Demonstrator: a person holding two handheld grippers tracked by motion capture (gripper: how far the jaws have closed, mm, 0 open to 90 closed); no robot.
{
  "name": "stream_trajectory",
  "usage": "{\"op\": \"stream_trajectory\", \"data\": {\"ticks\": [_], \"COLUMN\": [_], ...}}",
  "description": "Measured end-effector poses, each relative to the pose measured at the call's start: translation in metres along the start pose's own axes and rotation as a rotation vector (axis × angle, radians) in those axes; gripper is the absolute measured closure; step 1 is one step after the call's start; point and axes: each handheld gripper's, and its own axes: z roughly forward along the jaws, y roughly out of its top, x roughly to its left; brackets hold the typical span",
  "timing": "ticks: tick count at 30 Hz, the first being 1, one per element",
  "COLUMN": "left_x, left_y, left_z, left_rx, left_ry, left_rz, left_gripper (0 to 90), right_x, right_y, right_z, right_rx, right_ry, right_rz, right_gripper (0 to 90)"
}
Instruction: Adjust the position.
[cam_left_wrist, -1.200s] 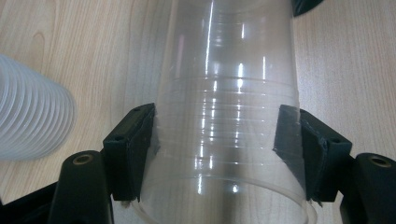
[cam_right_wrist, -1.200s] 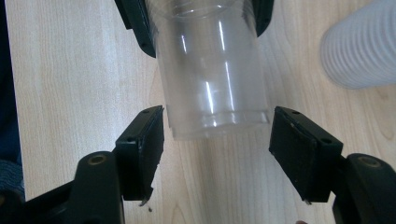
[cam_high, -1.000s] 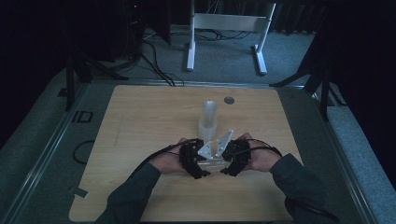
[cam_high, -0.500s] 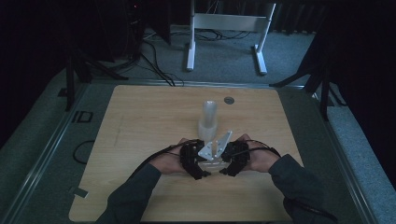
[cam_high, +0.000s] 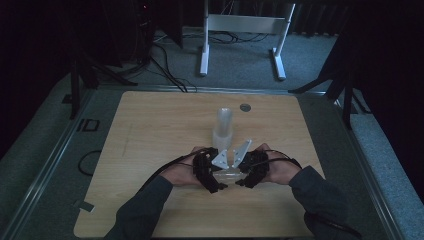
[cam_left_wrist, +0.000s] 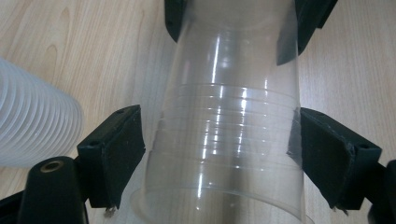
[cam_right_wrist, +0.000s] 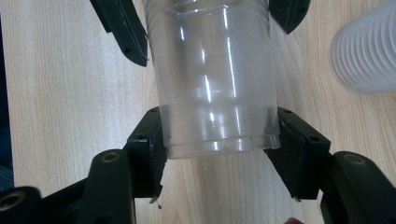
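Observation:
A clear plastic cup (cam_high: 228, 175) lies on its side between my two grippers near the table's front edge. My left gripper (cam_high: 219, 183) surrounds the cup's (cam_left_wrist: 224, 130) rim end. Its jaws have just been opening, and a gap shows between the left pad (cam_left_wrist: 119, 149) and the wall, so the left gripper (cam_left_wrist: 219, 149) stands open around the cup. My right gripper (cam_high: 241, 182) faces it from the other side. In the right gripper view, the right gripper (cam_right_wrist: 217, 147) has just closed further, and both pads press on the base end of the cup (cam_right_wrist: 215, 84).
A tall stack of translucent white cups (cam_high: 223, 127) stands just beyond the hands, also seen as the stack (cam_left_wrist: 32, 126) and the stack (cam_right_wrist: 369, 51). A small grey disc (cam_high: 244, 107) lies near the far edge of the wooden table (cam_high: 150, 130). A white stand (cam_high: 240, 30) and cables are on the floor behind.
Both hands have kept their place with the cup between them. The high view is too small and dark to show the jaws moving.

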Motion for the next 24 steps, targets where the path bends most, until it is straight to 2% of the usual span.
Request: {"op": "stream_trajectory", "data": {"ticks": [13,18,24], "left_x": [0.005,0.008,0.011], "left_y": [-0.004,-0.006,-0.010], "left_z": [-0.012,-0.016,-0.022], "left_rx": [-0.102,-0.143,-0.198], "left_ry": [0.043,0.025,0.038], "left_rz": [-0.058,-0.096,-0.134], "left_gripper": [14.7,14.4,14.4], "right_x": [-0.003,-0.004,-0.005], "right_y": [-0.010,-0.014,-0.021], "right_z": [0.000,-0.001,-0.001], "right_rx": [-0.020,-0.034,-0.054], "right_ry": [-0.005,-0.012,-0.016], "right_rz": [0.042,0.053,0.081], "right_gripper": [41.4,41.4,41.4]}}
